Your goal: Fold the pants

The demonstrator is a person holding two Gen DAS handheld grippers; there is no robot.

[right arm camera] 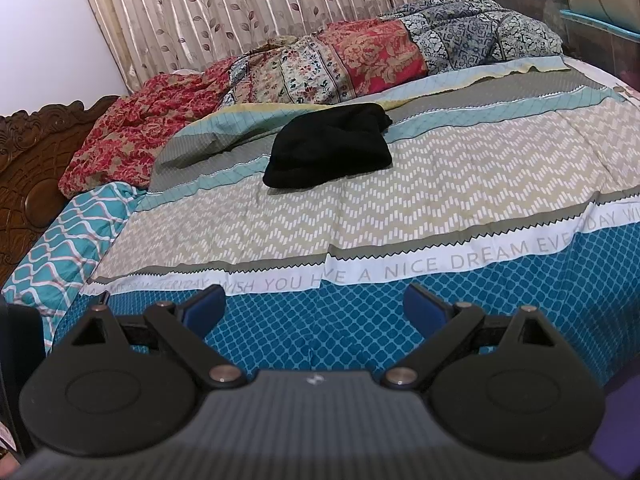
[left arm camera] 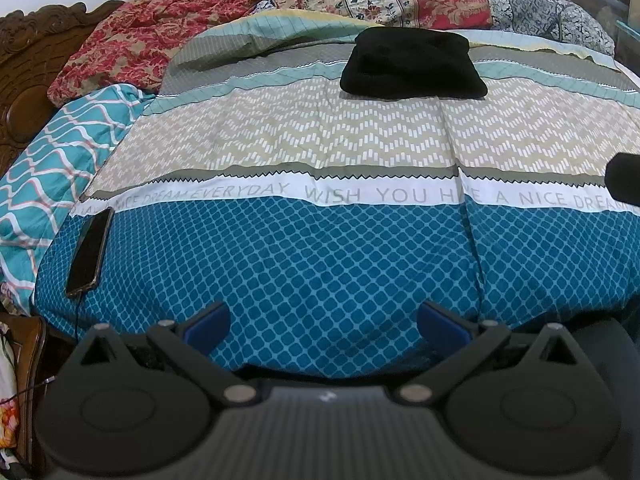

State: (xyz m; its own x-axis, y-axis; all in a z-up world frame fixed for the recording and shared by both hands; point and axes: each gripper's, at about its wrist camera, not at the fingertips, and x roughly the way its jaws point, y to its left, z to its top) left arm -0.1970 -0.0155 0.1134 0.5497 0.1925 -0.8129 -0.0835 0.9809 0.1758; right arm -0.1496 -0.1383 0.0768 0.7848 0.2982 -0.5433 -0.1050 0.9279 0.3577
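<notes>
The black pants point(left arm camera: 414, 65) lie as a folded bundle on the far half of the bed, at about 12 o'clock from my left fingers and 11 o'clock from my right ones, well apart from both. They rest across the grey and pale teal bands of the bedspread point(left arm camera: 280, 144), just short of the bunched floral quilt point(right arm camera: 360, 60) heaped along the bed's far edge.

My left gripper point(left arm camera: 323, 318) hovers over the near blue diamond band with its blue-padded fingers point(left arm camera: 208, 322) spread wide and nothing between them. My right gripper point(right arm camera: 314, 306) is the same: fingers point(right arm camera: 424, 306) parted, empty, above the blue band beside the lettered white stripe.

A dark phone point(left arm camera: 90, 252) lies at 10 o'clock from my left gripper, on the bedspread's edge, with a thin cable running off its near end. Further out at 10 o'clock sit a teal wave-patterned pillow point(left arm camera: 52, 160) and the carved wooden headboard point(right arm camera: 28, 168). A leaf-printed curtain point(right arm camera: 240, 12) hangs behind the bed at 12 o'clock.
</notes>
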